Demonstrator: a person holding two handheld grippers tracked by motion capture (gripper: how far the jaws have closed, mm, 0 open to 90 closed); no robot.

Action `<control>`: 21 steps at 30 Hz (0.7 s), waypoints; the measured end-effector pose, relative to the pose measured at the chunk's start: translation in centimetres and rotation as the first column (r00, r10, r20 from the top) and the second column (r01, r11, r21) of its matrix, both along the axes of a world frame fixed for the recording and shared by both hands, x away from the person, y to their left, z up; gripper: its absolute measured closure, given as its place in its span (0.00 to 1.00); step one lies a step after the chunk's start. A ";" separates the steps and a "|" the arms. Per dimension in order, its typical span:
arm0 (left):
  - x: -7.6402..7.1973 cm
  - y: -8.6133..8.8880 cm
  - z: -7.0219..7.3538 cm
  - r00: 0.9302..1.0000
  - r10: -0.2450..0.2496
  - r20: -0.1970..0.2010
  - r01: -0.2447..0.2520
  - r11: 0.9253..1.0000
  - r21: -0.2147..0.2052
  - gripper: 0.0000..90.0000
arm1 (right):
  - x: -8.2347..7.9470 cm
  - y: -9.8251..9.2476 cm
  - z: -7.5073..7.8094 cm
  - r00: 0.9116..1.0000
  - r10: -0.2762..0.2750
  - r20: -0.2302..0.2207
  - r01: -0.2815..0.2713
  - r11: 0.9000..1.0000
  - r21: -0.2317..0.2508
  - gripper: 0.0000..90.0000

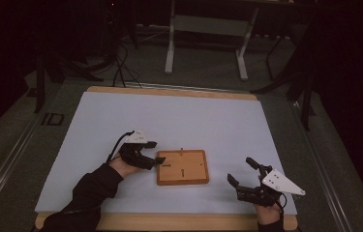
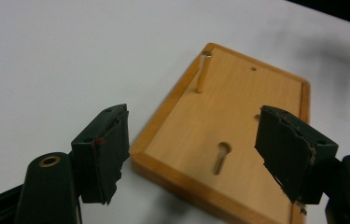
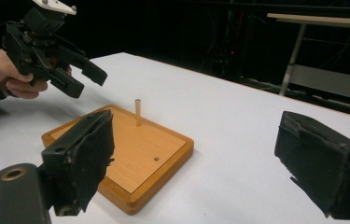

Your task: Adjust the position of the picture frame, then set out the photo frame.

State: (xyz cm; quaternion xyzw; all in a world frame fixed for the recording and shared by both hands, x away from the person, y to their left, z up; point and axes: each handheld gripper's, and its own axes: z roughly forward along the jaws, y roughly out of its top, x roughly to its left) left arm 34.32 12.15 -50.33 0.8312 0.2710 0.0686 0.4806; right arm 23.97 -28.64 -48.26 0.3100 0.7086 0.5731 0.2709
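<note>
Your left gripper [image 1: 153, 152] hovers at the left edge of the wooden board [image 1: 182, 167], jaws spread with nothing between them. On the board, one peg [image 2: 205, 72] stands upright near an edge and another peg [image 2: 220, 157] lies flat. Your right gripper [image 1: 242, 173] waits well right of the board, jaws wide and empty.

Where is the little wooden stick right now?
The wooden stick stands upright on the wooden board in the middle of the table, close to the board's edge. In the high view the left gripper hovers at the board's left end.
</note>
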 end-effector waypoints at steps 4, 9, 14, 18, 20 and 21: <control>-0.8 -1.3 0.0 1.000 -0.017 0.007 0.017 1.000 0.008 0.29 | 0.1 0.0 0.0 1.000 0.003 -0.004 -0.003 1.000 -0.001 0.13; -0.8 -2.7 -0.2 0.999 -0.040 0.004 0.040 0.999 -0.001 0.29 | 0.0 0.3 0.0 1.000 0.011 -0.004 -0.011 1.000 -0.007 0.13; -0.7 -3.9 0.1 0.999 -0.050 0.010 0.050 0.998 0.024 0.35 | 0.1 0.2 0.0 1.000 0.014 -0.001 -0.014 1.000 -0.004 0.13; -0.3 -4.8 0.2 0.999 -0.029 0.016 0.028 0.998 0.059 0.39 | 0.1 0.3 0.0 1.000 0.023 -0.003 -0.023 1.000 0.002 0.13; 0.1 -5.2 0.2 1.000 -0.022 0.021 0.021 0.997 0.073 0.43 | 0.1 0.3 0.0 1.000 0.027 0.000 -0.027 1.000 0.000 0.13; 0.2 -5.3 0.1 1.000 -0.014 0.024 0.012 0.997 0.074 0.43 | 0.0 0.3 0.0 1.000 0.028 0.001 -0.028 1.000 -0.001 0.13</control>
